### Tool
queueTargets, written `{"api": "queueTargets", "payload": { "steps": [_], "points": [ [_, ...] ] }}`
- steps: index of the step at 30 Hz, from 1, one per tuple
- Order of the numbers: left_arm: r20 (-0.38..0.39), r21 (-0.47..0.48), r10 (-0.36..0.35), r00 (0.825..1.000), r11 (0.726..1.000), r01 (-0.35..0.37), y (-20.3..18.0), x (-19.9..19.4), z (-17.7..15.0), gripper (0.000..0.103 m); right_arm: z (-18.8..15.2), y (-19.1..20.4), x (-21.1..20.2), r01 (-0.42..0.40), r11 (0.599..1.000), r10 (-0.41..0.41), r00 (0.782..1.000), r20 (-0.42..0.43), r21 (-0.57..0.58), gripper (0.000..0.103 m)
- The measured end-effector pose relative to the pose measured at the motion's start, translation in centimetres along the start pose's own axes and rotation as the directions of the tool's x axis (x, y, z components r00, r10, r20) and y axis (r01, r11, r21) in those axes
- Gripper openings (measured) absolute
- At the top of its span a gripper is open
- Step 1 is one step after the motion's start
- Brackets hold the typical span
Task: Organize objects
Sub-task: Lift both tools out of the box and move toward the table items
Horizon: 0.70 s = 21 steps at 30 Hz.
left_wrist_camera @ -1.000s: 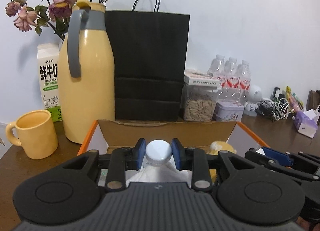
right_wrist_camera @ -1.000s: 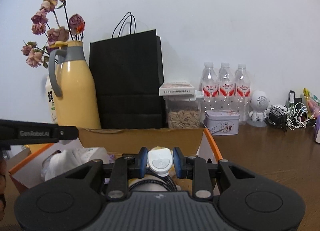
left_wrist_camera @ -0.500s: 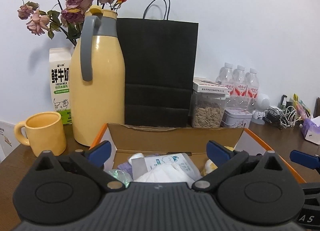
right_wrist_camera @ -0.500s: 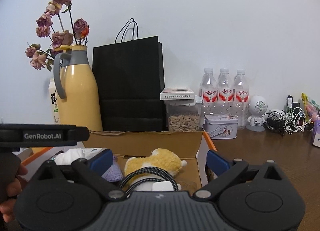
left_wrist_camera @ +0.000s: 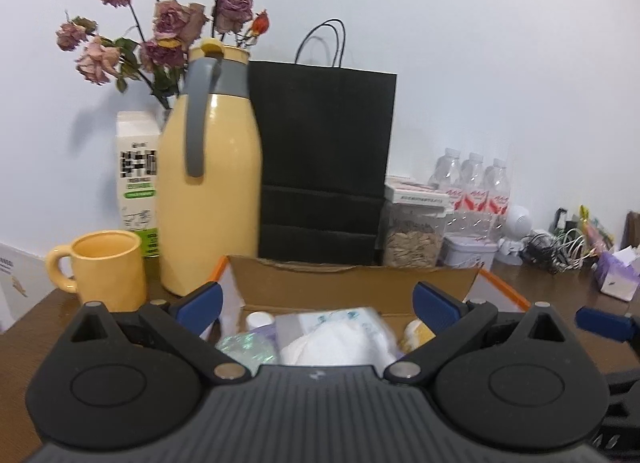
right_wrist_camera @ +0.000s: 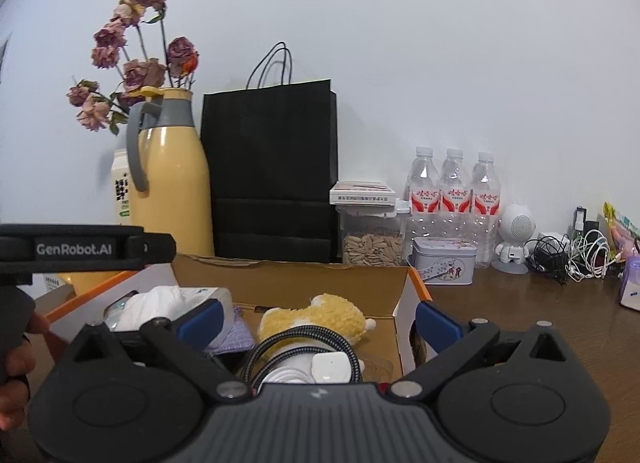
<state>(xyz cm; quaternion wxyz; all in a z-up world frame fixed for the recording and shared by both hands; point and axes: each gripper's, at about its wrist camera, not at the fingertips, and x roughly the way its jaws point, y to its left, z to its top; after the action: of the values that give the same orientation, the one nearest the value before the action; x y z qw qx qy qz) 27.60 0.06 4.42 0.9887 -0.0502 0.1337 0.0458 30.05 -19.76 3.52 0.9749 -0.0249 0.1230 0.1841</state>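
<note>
My left claw stands wide, nothing between its blue pads; it sits at lower centre of its view, over the cardboard box.

Inside the box, left to right in that view:
- A small white-capped bottle lies at the left wall. I judge it light, rigid and smooth, so likely to slip; best taken across the cap.
- A white soft pack at centre looks light and yielding; grip the bunched middle.

My right claw is likewise wide and empty, low in its view over the same box.

- The yellow plush toy at centre is soft and compressible; take the body.
- The braided cable below it is limp and will trail; take it at the loop.
- The white charger is hard and smooth; take its flat sides.
</note>
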Motion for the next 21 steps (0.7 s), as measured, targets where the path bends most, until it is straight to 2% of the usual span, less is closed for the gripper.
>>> {"api": "queueTargets", "payload": {
  "steps": [14, 21],
  "points": [
    [-0.068, 0.025, -0.003, 0.998, 1.0, 0.004, 1.6, -5.3, -3.4, 0.103, -1.3, 0.2, -3.5, -0.023, 0.999, 0.023, 1.0, -0.011, -0.04, 0.103],
    [-0.12, 0.034, -0.013, 0.993, 0.999, 0.018, 2.0, -6.8, -4.8, 0.103, -2.7, 0.2, -5.3, -0.079, 0.997, 0.077, 0.994, -0.082, -0.024, 0.103]
  ]
}}
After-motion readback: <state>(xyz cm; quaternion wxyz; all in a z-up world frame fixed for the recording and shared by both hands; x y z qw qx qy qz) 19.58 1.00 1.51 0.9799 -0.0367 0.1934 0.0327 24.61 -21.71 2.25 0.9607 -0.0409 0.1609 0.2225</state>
